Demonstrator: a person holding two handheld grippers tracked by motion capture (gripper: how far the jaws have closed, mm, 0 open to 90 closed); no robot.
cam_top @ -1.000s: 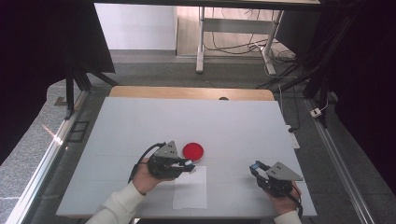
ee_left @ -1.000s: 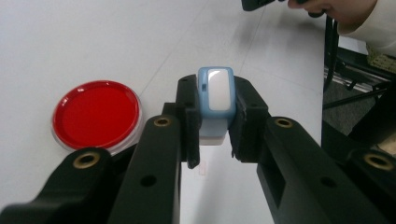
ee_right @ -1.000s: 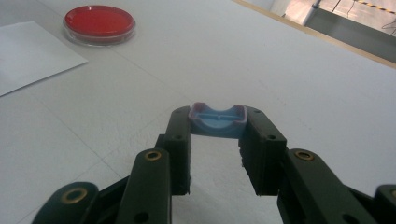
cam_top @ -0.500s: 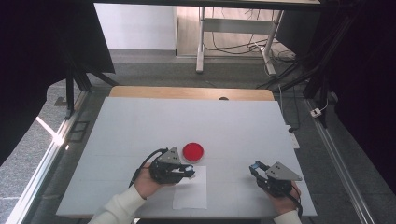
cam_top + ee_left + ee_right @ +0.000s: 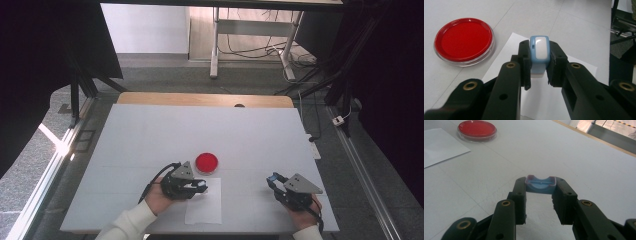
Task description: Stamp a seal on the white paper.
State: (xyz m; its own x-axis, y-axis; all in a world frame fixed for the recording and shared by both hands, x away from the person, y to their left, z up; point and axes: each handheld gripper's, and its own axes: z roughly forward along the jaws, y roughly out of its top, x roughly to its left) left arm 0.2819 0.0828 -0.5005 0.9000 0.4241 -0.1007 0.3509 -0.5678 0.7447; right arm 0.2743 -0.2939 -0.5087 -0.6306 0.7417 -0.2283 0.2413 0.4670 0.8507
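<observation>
Clamping a small blue-and-white stamp [image 5: 539, 53] between both jaws, left gripper [image 5: 199, 187] now hovering over the upper left part of the white paper sheet [image 5: 205, 207], having slid down and away from the red ink pad [image 5: 206, 162] compared with a second ago. Pad now just beyond the sheet's top edge, off the stamp's left in the left gripper view [image 5: 464, 41]. Sheet [image 5: 579, 67] directly beneath the stamp there; contact with it impossible to tell.

Right gripper [image 5: 274, 181] unmoved since the earlier frames, well to the right of the pad, jaws closed on a blue cap [image 5: 540, 184] with a reddish rim.

Sitting close to the near edge of the white table [image 5: 150, 130], both grippers and the sheet. Wide bare surface beyond the pad and to either side of it.
</observation>
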